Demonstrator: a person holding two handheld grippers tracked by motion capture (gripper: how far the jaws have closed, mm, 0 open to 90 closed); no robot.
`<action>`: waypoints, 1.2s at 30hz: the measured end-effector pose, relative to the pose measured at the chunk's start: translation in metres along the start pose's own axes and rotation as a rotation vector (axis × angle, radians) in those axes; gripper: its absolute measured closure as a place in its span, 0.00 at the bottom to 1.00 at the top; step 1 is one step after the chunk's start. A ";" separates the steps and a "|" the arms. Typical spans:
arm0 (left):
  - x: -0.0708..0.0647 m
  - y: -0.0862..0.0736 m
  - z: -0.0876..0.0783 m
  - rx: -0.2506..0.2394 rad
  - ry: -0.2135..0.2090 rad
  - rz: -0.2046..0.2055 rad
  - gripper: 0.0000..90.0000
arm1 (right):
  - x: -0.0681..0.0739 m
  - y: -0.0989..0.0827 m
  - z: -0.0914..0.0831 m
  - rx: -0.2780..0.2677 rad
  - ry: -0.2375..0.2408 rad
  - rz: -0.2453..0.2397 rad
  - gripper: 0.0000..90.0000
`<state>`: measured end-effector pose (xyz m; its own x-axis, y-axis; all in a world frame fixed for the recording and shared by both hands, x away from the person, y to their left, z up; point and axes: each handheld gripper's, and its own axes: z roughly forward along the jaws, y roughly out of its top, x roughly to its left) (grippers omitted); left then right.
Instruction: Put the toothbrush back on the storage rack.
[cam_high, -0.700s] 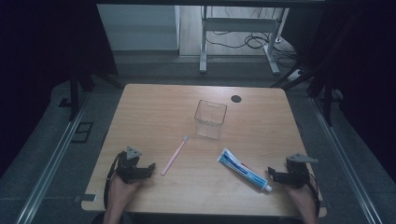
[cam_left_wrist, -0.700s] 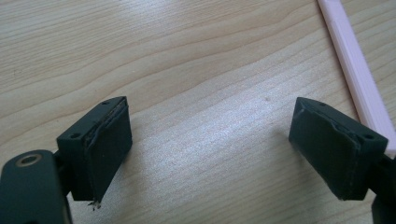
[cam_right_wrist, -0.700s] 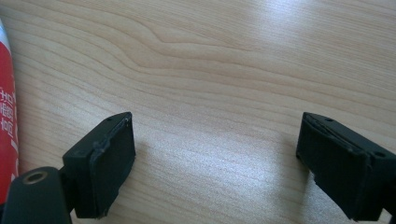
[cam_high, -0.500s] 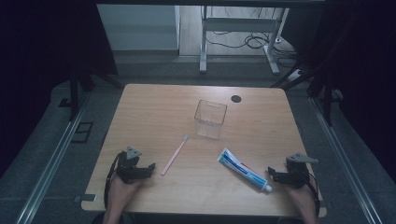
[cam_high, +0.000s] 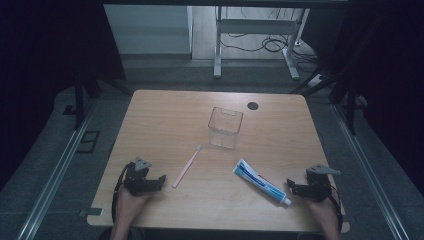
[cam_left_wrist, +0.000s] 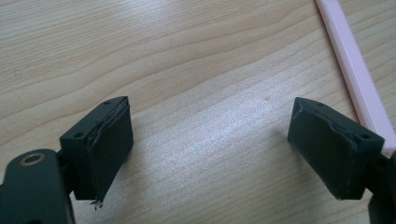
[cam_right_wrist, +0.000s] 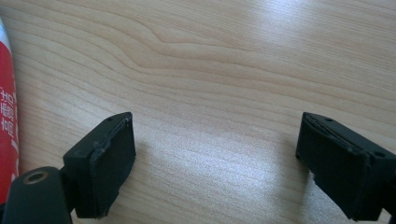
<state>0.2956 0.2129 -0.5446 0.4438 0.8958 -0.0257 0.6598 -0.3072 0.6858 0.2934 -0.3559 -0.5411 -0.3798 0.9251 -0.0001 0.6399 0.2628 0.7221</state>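
On the pale wood-grain table (cam_high: 165, 120), near its front left corner: left gripper (cam_high: 159, 181), held in a hand (cam_high: 131, 200), jaws spread wide, nothing between them. Close up in the left gripper view: two blocky black jaws with flat, matte pads (cam_left_wrist: 109, 144), frayed a little at the edges, over bare streaked wood; just past the right-hand jaw, a slim, straight-sided pink toothbrush (cam_left_wrist: 357, 74) handle, not gripped.

Across at the front right corner: right gripper (cam_high: 291, 188), likewise parted wide and holding nothing, grey three-cornered plate on top. Just beside its tips in the high view: capped end of a toothpaste tube (cam_high: 261, 182), flat, white and blue with a thin red stripe, laid diagonally. Seen in the right gripper view: a glossy red strip of that tube (cam_right_wrist: 6, 121) along the left edge, outside the jaws.

Between the two grippers, nearer the left: toothbrush (cam_high: 187, 166), lying slantwise, bristle end pointing away. Beyond it, mid-table: clear, square-sided plastic cup (cam_high: 225, 127), upright. Farther back: small round black spot (cam_high: 253, 105), flush with the tabletop.
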 end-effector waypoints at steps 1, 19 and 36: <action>0.000 0.000 0.000 0.001 0.000 0.001 0.16 | 0.000 0.000 0.000 0.000 0.000 0.000 0.13; -0.008 0.012 -0.006 0.042 -0.045 0.044 0.25 | 0.000 0.000 0.000 -0.001 0.000 0.000 0.13; -0.015 0.046 0.000 0.163 -0.094 0.108 0.31 | 0.000 0.000 0.000 0.000 0.000 -0.001 0.13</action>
<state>0.3192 0.1858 -0.5127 0.5669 0.8232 -0.0309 0.6912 -0.4549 0.5615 0.2935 -0.3561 -0.5412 -0.3808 0.9246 -0.0008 0.6391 0.2638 0.7224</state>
